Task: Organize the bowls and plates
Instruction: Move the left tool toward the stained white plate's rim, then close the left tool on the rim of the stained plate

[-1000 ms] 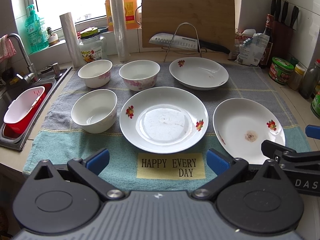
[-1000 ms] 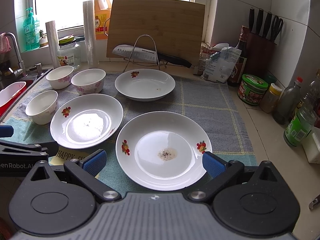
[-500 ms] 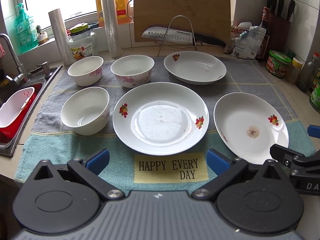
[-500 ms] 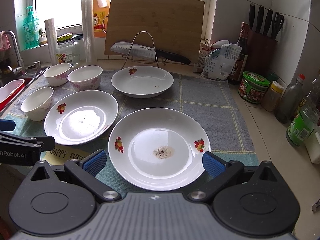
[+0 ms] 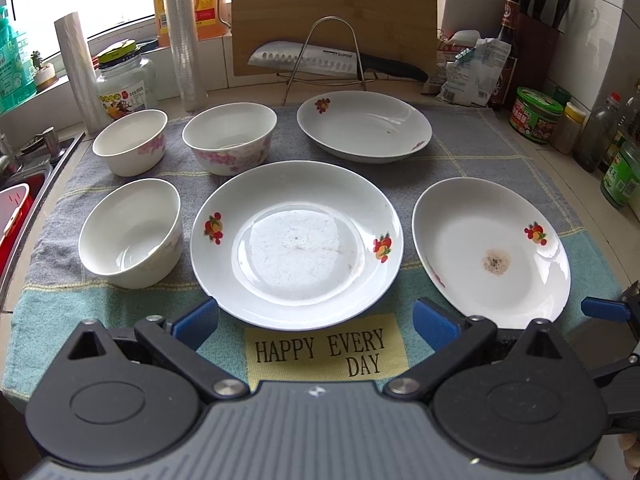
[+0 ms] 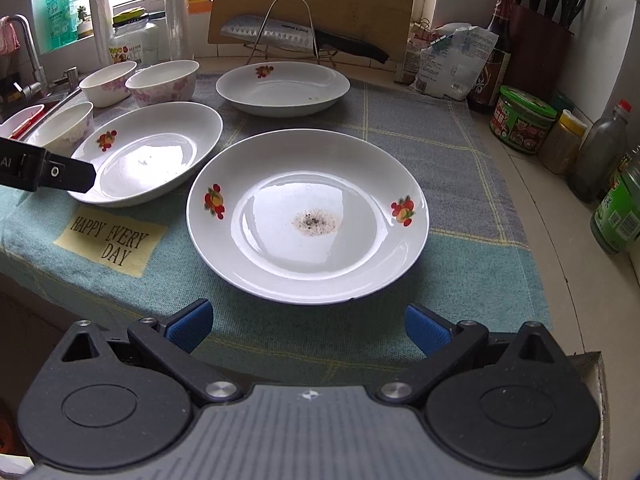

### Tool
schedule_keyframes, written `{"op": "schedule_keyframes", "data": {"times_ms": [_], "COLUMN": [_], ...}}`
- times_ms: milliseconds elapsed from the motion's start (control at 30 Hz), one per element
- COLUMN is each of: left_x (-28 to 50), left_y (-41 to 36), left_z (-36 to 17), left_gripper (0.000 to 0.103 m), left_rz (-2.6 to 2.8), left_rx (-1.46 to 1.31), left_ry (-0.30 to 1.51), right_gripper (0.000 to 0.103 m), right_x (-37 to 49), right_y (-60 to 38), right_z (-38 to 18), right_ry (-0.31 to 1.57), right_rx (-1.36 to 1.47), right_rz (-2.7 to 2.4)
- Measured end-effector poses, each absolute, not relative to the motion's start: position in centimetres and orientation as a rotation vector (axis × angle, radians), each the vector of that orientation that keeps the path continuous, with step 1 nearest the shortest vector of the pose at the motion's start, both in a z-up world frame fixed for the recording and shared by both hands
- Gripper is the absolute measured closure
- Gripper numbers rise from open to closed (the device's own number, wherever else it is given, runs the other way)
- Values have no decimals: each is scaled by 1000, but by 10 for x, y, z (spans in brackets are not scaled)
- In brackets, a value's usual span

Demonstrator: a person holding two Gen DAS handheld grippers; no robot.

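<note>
Three white plates with fruit prints lie on a grey and teal mat: a middle plate [image 5: 298,240], a stained right plate [image 5: 490,250] and a far plate [image 5: 364,126]. Three white bowls stand at the left: a near bowl [image 5: 130,232] and two pink-flowered bowls [image 5: 130,142] [image 5: 230,136]. My left gripper [image 5: 314,318] is open, just short of the middle plate's near rim. My right gripper [image 6: 306,322] is open in front of the stained plate [image 6: 308,216], whose near rim lies between the blue fingertips. Neither gripper holds anything.
A cutting board [image 5: 334,12] and a knife on a wire stand [image 5: 332,60] sit at the back. Jars and bottles [image 6: 522,124] line the right counter. A sink with a red basket [image 5: 14,216] is at the left. The mat's "HAPPY EVERY DAY" label [image 5: 324,348] lies near the front edge.
Both grippers have moved forward and lower toward the plates, which now look larger. The dishes have not moved. Both grippers stayed open.
</note>
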State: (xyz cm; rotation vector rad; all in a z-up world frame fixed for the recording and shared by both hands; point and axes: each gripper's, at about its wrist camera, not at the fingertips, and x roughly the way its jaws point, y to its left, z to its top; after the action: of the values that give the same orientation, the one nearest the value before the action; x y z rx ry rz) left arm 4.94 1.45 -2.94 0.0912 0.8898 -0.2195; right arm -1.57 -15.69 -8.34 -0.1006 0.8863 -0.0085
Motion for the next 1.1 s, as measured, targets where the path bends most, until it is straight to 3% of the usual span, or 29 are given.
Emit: {"op": "schedule_keyframes", "data": {"times_ms": [633,1100], "left_x": [81,119], "left_y": [10,-61], "left_z": [-39,-19], "left_gripper": [1,1], "left_rz": [-349,-439], "left_rx": [105,169], "left_ry": [926,897], "right_gripper": [0,0], "right_x": [13,10], "right_y": [-166,-184], "right_z": [-112,-114], "right_ry": [870,809], "right_rx": [-59,-132], "right_rz": [-6,166]}}
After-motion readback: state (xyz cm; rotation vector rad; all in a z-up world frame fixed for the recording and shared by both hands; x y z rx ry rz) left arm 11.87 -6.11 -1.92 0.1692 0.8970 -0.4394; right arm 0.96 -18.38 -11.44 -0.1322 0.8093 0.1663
